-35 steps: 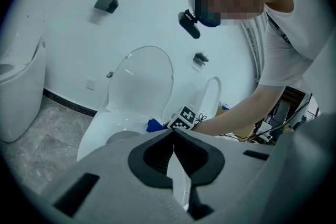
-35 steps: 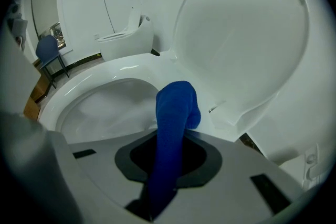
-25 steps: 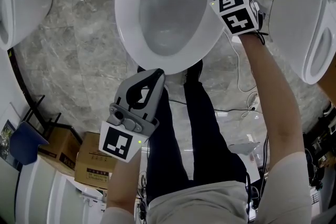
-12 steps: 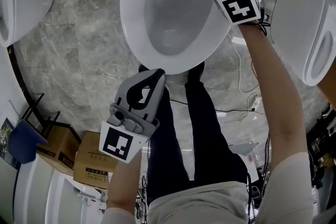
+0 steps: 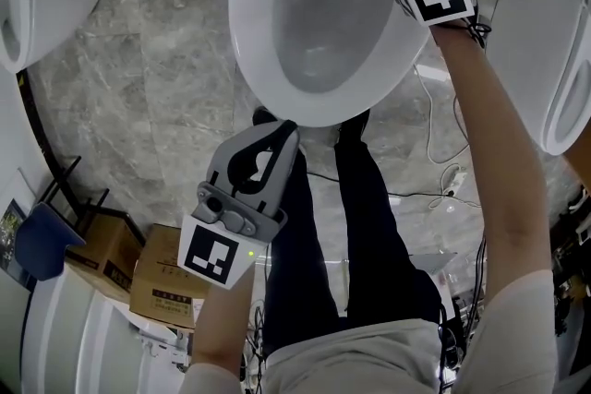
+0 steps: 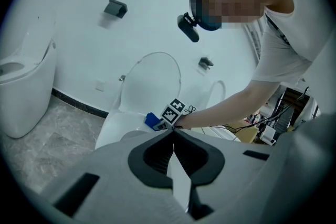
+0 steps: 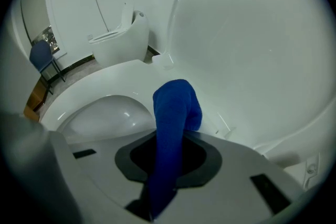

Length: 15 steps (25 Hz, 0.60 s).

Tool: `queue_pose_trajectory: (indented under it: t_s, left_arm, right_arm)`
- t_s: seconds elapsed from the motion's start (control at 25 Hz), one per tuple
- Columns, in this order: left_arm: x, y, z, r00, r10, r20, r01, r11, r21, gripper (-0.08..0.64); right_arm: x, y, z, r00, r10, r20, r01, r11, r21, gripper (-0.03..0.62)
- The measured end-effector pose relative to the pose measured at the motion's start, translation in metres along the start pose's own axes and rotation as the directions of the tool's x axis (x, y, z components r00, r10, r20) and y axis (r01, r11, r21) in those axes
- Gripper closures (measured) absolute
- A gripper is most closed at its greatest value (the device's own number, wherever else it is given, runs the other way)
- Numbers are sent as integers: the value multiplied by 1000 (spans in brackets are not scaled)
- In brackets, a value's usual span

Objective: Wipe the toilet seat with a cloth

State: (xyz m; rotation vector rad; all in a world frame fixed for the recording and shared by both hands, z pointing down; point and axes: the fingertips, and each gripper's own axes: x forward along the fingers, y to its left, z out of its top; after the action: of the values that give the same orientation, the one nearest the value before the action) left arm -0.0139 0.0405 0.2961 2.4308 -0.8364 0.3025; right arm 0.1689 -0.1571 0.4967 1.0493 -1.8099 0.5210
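The soft cloth (image 7: 176, 113) in your right gripper (image 7: 176, 136) is a deep, plain blue with no print on it. The glossy ceramic toilet seat (image 5: 254, 32) is plain white, and the bowl inside it shades to pale grey. Your left gripper (image 5: 275, 130) and the right one both have light grey plastic bodies with dark grey jaw linings, and each shows black-and-white square patterns. The polished stone floor (image 5: 157, 60) is grey with paler veins. Your trousers (image 5: 369, 226) are near black, and the cardboard boxes (image 5: 162, 281) are brown.
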Motion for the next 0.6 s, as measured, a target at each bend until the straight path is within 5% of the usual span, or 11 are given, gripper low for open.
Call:
queue_pose_trajectory:
  t_s: [0.6]
  left_arm:
    - [-27,21,0,999,30,24,-29,999,-15,551]
  right_arm:
    - [15,10,19,999,31,-24,-27,986,164,529]
